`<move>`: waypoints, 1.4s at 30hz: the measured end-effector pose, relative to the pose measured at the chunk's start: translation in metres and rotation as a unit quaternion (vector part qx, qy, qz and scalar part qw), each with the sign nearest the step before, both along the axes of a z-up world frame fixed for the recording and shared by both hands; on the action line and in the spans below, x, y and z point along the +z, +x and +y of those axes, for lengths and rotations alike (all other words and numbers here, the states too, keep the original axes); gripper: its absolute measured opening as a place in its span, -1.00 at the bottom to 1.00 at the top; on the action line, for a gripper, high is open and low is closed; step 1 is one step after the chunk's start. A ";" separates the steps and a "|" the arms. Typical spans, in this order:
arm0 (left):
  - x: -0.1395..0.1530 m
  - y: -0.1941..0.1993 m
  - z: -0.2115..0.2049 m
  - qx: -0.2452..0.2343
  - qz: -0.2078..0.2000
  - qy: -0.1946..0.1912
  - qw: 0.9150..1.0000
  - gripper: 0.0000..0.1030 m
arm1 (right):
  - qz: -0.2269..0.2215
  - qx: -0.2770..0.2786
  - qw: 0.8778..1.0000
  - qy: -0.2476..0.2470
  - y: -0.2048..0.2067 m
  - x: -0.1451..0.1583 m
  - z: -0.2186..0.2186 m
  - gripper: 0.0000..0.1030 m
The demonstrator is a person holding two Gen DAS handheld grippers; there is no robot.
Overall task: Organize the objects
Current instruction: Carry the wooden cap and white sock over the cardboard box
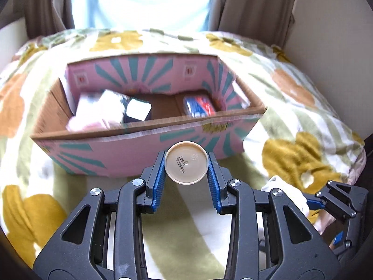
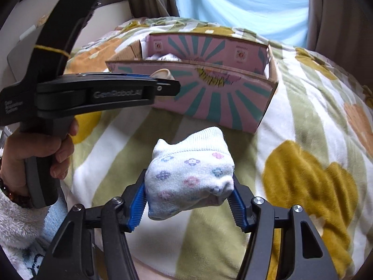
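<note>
Over on the left, the left gripper (image 1: 186,163) is pinching a small beige container (image 1: 186,162) by its round sides, jaws drawn in tight, stamped base facing the camera. It is hanging just in front of the pink cardboard box (image 1: 139,149), which is sitting on the flowered blanket (image 1: 303,121) with a few packets already inside. Moving right, the right gripper (image 2: 189,196) is squeezing a rolled white sock (image 2: 190,172) with pastel flower dots, jaws part way open around the bundle, clear of the blanket and short of the box's near wall. The risk here: that slick round container is sitting near the fingertips and could squirt out with any twist, and the soft sock could slip free, or either load could clip the near wall going in
</note>
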State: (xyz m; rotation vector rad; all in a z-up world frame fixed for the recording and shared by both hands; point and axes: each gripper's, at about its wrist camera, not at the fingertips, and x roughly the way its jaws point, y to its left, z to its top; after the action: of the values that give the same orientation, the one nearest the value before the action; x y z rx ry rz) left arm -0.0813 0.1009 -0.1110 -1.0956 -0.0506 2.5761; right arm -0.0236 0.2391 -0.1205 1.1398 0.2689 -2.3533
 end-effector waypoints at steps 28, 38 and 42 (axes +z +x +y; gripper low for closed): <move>0.113 -0.096 -0.078 0.027 0.039 -0.006 0.999 -0.41 | 0.080 -0.074 0.994 -0.023 -0.115 0.132 -0.051 0.12; 0.068 -0.153 -0.095 0.047 -0.016 -0.027 0.998 -0.41 | -0.002 -0.107 0.994 -0.029 -0.187 0.092 -0.064 0.12; 0.047 -0.170 -0.095 0.050 -0.047 -0.036 0.997 -0.41 | -0.038 -0.116 0.992 -0.027 -0.206 0.070 -0.066 0.12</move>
State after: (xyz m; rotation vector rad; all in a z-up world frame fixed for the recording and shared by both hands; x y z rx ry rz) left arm -0.2514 0.0061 -0.0640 -1.2706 -0.0356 2.6310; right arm -0.2293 0.1735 -0.0501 1.2923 0.0473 -2.4926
